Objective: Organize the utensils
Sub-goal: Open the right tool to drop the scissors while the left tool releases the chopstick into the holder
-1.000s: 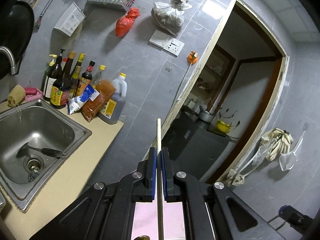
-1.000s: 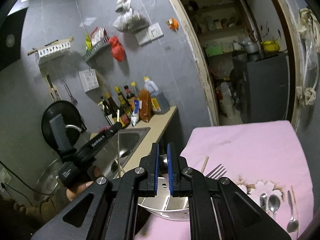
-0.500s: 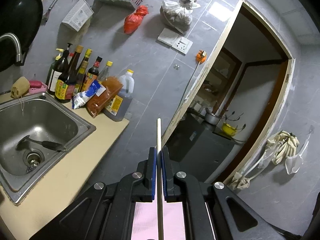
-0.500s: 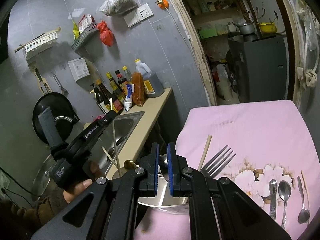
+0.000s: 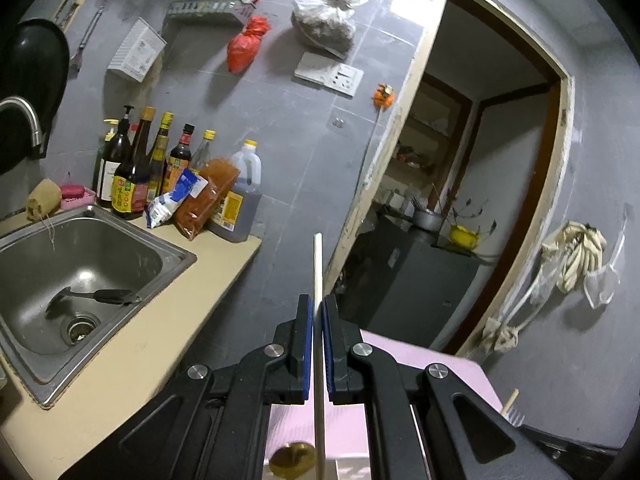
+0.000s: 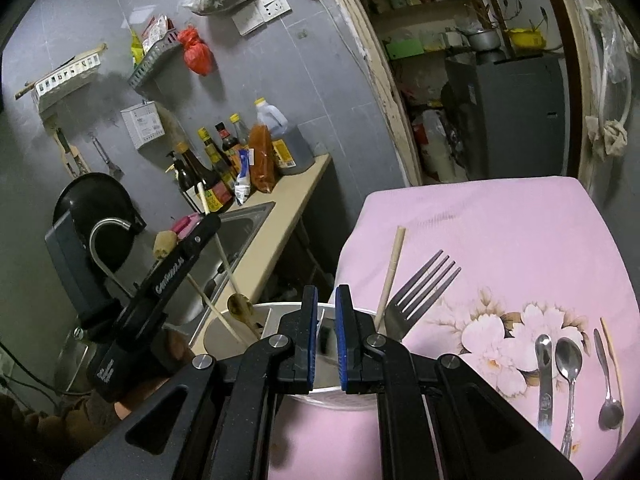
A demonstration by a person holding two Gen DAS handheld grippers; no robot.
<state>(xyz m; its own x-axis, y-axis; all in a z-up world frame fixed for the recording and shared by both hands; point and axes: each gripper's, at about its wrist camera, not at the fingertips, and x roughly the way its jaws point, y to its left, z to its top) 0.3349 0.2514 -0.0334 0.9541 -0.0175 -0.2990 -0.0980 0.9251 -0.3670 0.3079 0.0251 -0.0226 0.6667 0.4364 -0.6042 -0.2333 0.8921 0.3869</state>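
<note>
My left gripper (image 5: 316, 304) is shut on a pale wooden chopstick (image 5: 317, 264) that stands upright between its blue pads. In the right wrist view that left gripper (image 6: 210, 220) hangs over the left side of a round white utensil holder (image 6: 218, 326), and the chopstick (image 6: 224, 256) slants down toward it. A gold spoon (image 6: 240, 306) and another chopstick lean in the holder; a fork (image 6: 424, 284) and one more chopstick (image 6: 392, 272) stand at its right. My right gripper (image 6: 326, 294) is shut and holds nothing, just above the holder's near rim.
The holder stands on a pink flowered cloth (image 6: 500, 232); three spoons (image 6: 568, 360) and a chopstick (image 6: 612, 360) lie at its right edge. To the left are a steel sink (image 5: 80, 256), a row of sauce bottles (image 5: 160, 168) and a counter. A doorway (image 5: 460, 200) opens behind.
Both grippers have sunk toward the table. The holder, fork and spoons now show larger in the right wrist view, and the held chopstick has come down over the holder. Neither gripper's jaws moved.
</note>
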